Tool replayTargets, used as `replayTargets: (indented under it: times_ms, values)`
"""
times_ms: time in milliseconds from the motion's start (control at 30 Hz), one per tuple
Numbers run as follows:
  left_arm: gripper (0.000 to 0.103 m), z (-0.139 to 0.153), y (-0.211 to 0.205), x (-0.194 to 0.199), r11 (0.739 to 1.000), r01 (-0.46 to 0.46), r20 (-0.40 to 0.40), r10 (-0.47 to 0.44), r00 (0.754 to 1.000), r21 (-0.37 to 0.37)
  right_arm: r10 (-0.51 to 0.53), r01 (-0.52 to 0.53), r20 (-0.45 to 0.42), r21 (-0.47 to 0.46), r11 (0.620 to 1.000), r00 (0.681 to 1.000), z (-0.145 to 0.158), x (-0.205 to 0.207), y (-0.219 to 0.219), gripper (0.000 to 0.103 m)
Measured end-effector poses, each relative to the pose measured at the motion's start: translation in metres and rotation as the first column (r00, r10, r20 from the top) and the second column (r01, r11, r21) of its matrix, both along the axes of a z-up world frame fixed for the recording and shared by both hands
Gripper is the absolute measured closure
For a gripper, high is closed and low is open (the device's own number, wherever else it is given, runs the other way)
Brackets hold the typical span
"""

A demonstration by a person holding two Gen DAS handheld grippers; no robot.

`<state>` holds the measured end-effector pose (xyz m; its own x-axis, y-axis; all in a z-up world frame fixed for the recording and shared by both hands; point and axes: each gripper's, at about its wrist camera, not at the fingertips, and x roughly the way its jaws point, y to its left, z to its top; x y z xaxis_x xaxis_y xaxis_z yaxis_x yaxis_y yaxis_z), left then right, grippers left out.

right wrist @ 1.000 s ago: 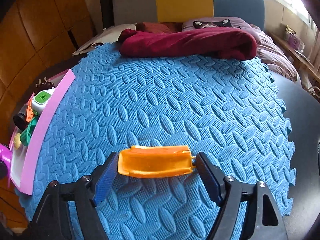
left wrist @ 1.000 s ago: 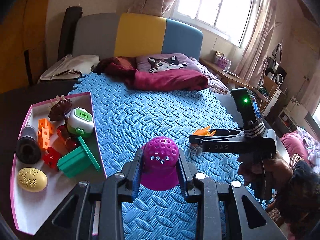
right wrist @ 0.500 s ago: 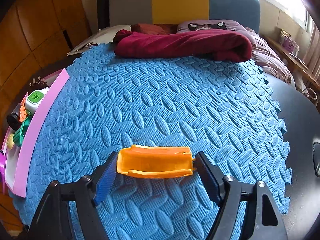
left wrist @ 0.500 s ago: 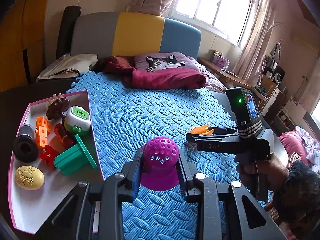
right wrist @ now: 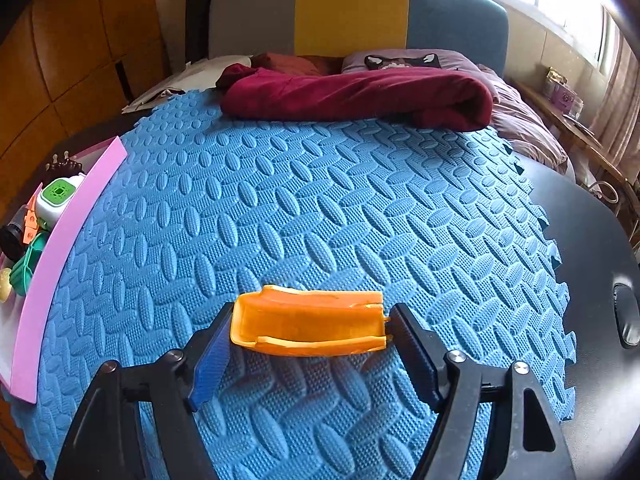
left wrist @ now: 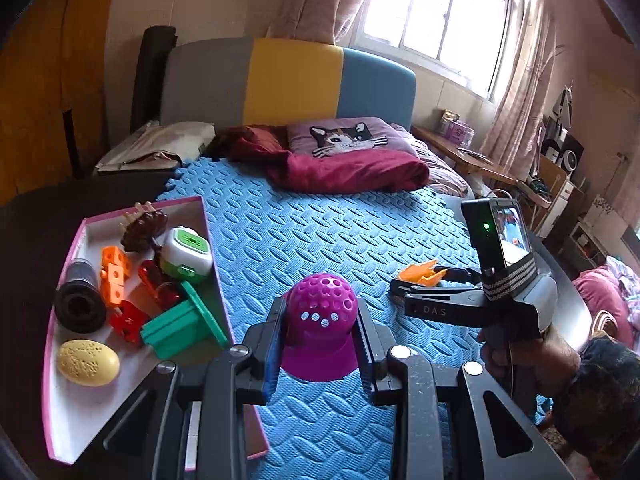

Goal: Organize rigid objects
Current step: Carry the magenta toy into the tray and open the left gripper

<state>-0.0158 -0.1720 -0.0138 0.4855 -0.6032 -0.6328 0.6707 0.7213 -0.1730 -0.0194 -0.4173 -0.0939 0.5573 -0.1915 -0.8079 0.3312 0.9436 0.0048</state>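
Foam mat [right wrist: 320, 208] in blue, with an interlocking toothed edge, covers most of the dark table [right wrist: 592, 240]; a bare strip of table shows along the right side and another beyond the tray on the left. The left gripper [left wrist: 320, 336] has its jaws pinching a purple perforated dome toy [left wrist: 322, 320] from both sides, over the near part of the mat, just right of the pink-rimmed tray [left wrist: 80, 400]. The right gripper [right wrist: 308, 340] has its jaws pressed on the two short ends of an orange plastic trough piece [right wrist: 308, 326], which lies crosswise between them above the mat; whether it touches the mat I cannot tell.

The tray sits along the mat's left edge and holds a yellow egg-shaped toy [left wrist: 88, 362], a black cylinder [left wrist: 80, 304], orange blocks [left wrist: 114, 280], a red piece [left wrist: 128, 320], a green block [left wrist: 180, 324], a white-and-green device [left wrist: 187, 254] and a brown spiky toy [left wrist: 144, 224]. Its near end shows bare white floor. A wide stretch of mat lies open between the grippers and the maroon blanket [right wrist: 360, 94] at the far edge.
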Motion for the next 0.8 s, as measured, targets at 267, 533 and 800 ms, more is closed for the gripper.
replayTargets:
  times_ms: [267, 533, 800]
  values:
    - [0.071, 0.0, 0.009, 0.002, 0.999, -0.033, 0.011, 0.033, 0.999, 0.013, -0.019, 0.02, 0.032, -0.013, 1.0, 0.999, -0.001, -0.001, 0.002, 0.026]
    - [0.071, -0.003, 0.021, 0.006, 0.998, -0.063, 0.013, 0.063, 0.998, 0.025, -0.018, 0.018, 0.032, -0.015, 1.0, 0.999, -0.001, -0.001, 0.003, 0.026]
    - [0.071, -0.009, 0.055, 0.02, 0.991, -0.132, -0.016, 0.133, 0.991, 0.025, -0.017, 0.018, 0.033, -0.015, 1.0, 0.999, -0.001, -0.001, 0.002, 0.026]
